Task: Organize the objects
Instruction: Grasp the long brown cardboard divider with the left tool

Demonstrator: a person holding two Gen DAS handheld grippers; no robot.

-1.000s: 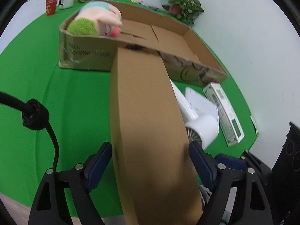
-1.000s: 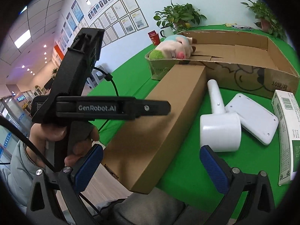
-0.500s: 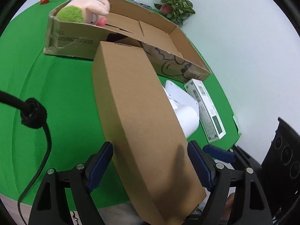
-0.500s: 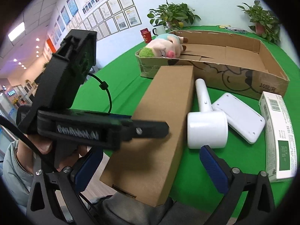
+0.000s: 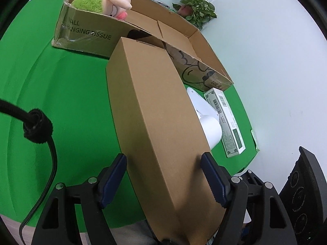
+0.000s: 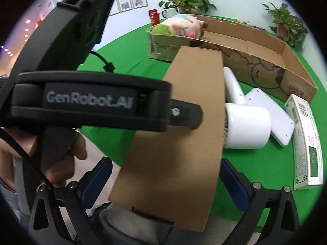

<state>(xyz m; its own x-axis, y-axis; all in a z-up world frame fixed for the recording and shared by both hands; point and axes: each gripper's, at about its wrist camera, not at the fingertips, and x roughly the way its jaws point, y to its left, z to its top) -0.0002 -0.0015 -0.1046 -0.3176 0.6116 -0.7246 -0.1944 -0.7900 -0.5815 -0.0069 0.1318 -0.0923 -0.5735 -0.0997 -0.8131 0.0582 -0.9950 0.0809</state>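
Lying lengthwise on the green cloth [image 5: 61, 91]: a long, plain brown cardboard box [image 5: 155, 122], matte and sharp-edged, closed on all visible faces, with a tab slot in its near end. Reaching with its far end up to the front wall of the shallow open carton [image 5: 87, 34]; touching it or not, impossible to tell. Overhanging the table edge with the end farthest from that carton.

Sharing the cloth in front of the same wall: a smooth white hair dryer [image 6: 245, 126] just beside the long box, a flat rounded white slab [image 6: 271, 112], and a slim white-and-green printed packet [image 6: 304, 143]. Sitting in the carton's left corner: a fuzzy pink and green plush toy [image 5: 106, 2].

Closing the left gripper [image 5: 163, 163] on the long box at the end farthest from the carton, pitching downward, the blue ribbed pads [image 5: 210, 175] drawing right up to its two long sides; pressing yet or not, unclear. Wrapping a bare hand [image 6: 61, 153] around that tool's black handle. Straddling the same near end with the right gripper [image 6: 166, 175], jaws spread wider than the box, a gap showing at the left pad.
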